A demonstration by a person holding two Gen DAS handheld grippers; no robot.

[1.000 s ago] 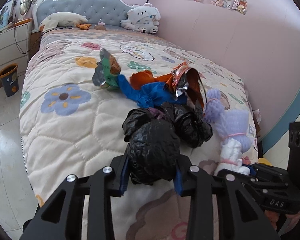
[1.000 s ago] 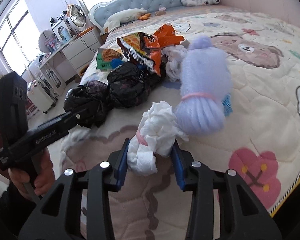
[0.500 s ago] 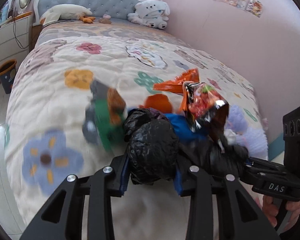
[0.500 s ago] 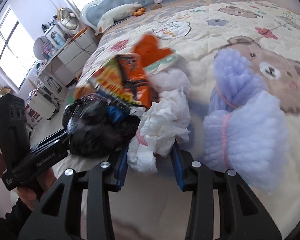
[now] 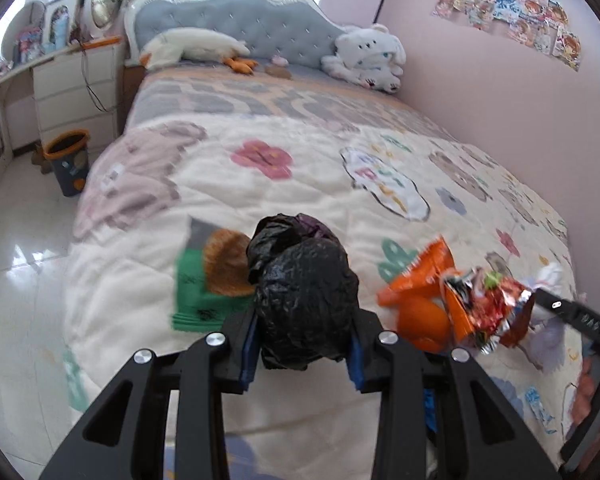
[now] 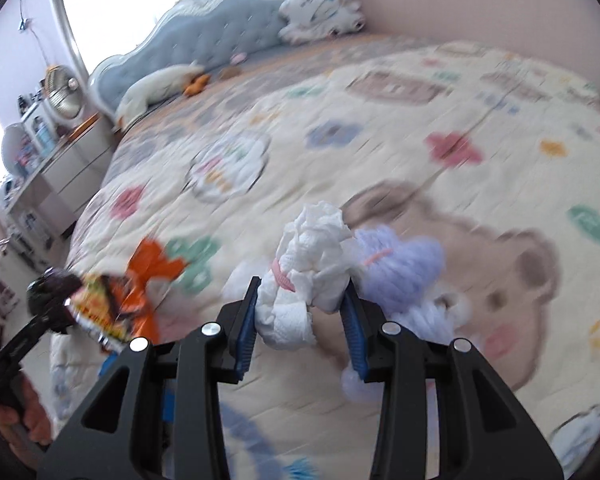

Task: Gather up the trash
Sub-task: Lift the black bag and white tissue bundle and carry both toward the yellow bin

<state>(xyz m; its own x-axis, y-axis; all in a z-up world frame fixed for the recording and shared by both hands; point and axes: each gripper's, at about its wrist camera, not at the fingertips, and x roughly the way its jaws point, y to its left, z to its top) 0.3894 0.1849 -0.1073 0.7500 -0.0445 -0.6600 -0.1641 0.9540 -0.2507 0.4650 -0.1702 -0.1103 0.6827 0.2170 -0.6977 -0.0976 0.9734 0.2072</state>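
My left gripper [image 5: 302,344] is shut on a crumpled black plastic bag [image 5: 304,300], held above the bed quilt [image 5: 260,200]. Under and beside it lie a green snack packet [image 5: 200,288], an orange wrapper [image 5: 420,280] and a foil snack bag [image 5: 484,308]. My right gripper [image 6: 304,320] is shut on a white crumpled tissue wad [image 6: 312,260] with a pink band. A fluffy purple bundle [image 6: 404,264] lies just right of it. In the right wrist view, the left gripper with the black bag [image 6: 48,292] shows at the left edge beside the foil snack bag [image 6: 100,308].
An orange-rimmed bin [image 5: 66,160] stands on the tiled floor left of the bed, by white drawers [image 5: 76,92]. Plush toys [image 5: 364,60] and a pillow [image 5: 192,46] lie at the blue headboard. A pink wall [image 5: 500,100] runs along the bed's right side. A hand [image 6: 20,420] holds the left gripper.
Both grippers have travelled over the bed with their loads and swung toward the headboard. The litter pile has slid right in the left view and left in the right view.
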